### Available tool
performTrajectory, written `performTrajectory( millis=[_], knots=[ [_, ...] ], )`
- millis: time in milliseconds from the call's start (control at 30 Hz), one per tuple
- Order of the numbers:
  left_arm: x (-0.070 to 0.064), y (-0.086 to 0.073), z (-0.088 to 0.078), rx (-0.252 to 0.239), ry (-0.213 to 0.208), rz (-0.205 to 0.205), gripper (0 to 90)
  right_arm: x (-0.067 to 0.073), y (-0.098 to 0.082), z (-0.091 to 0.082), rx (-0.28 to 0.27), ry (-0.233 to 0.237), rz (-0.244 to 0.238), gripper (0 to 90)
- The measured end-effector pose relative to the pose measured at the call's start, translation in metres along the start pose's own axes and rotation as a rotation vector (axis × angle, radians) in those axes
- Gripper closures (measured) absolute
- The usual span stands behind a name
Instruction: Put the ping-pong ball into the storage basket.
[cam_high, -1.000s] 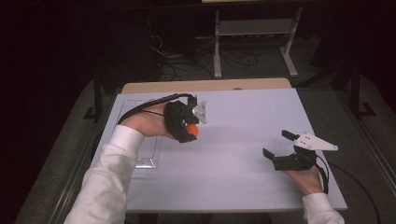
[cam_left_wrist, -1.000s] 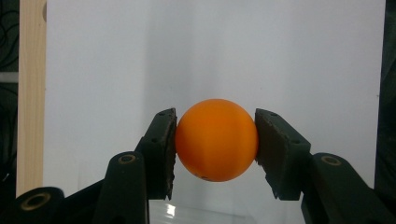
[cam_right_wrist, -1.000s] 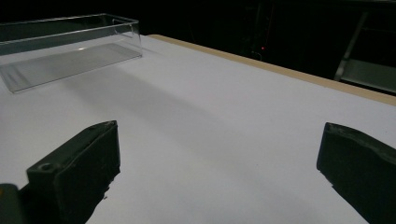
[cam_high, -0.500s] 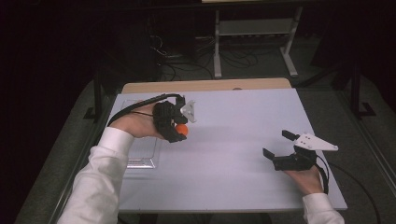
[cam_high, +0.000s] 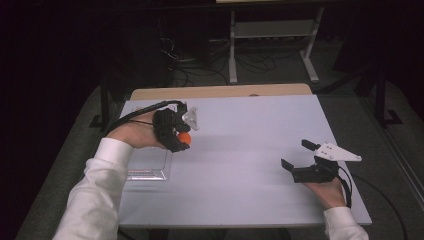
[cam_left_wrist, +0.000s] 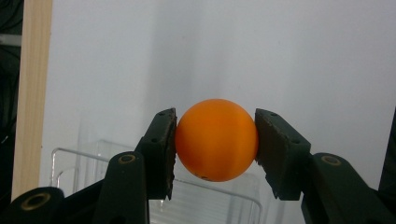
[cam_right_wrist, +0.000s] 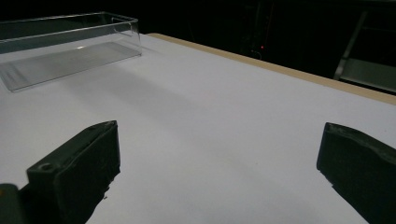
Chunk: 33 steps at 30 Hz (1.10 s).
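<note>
Your left gripper (cam_high: 176, 136) is black, with a pale grey three-cornered plate on top, and the ball (cam_left_wrist: 216, 139) pinched between its jaws is bright, plain orange, one tiny dark speck low on its skin. The jaw faces against it look dark brownish-black. Your right gripper (cam_high: 302, 158), near right, is black too, its plate white-grey dotted with small dark holes. The table (cam_high: 250, 140) is a flat pale lavender-white, with a light wood strip (cam_high: 220, 91) along the far edge. The tray (cam_right_wrist: 65, 42) at the left is clear, colourless plastic with faint fine ribbing on its floor. Your sleeves (cam_high: 97, 195) are white. Beyond the table everything goes near black.
</note>
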<state>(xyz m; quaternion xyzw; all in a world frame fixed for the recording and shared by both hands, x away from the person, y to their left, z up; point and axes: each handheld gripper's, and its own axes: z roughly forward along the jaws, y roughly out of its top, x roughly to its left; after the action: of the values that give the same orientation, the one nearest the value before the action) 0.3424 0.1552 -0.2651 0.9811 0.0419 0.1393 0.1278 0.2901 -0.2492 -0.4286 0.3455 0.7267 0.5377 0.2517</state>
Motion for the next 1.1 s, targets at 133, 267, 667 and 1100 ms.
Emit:
performTrajectory(
  millis=[133,267,667,1100],
  knots=[
    [0.0,-0.007,0.002,0.012,-0.002,-0.01,50.8,0.0,0.0,0.0,-0.001,0.0,0.0,0.0],
    [0.001,-0.013,0.002,0.021,0.007,-0.016,50.8,0.001,0.0,0.0,0.001,0.0,0.002,0.0],
    [0.002,-0.029,-0.001,0.058,0.025,-0.039,50.8,0.001,0.0,0.001,0.004,0.001,-0.002,0.0],
    [0.001,-0.046,-0.009,0.088,0.044,-0.057,50.8,0.001,-0.001,0.001,0.007,0.0,-0.006,0.0]
  ],
)
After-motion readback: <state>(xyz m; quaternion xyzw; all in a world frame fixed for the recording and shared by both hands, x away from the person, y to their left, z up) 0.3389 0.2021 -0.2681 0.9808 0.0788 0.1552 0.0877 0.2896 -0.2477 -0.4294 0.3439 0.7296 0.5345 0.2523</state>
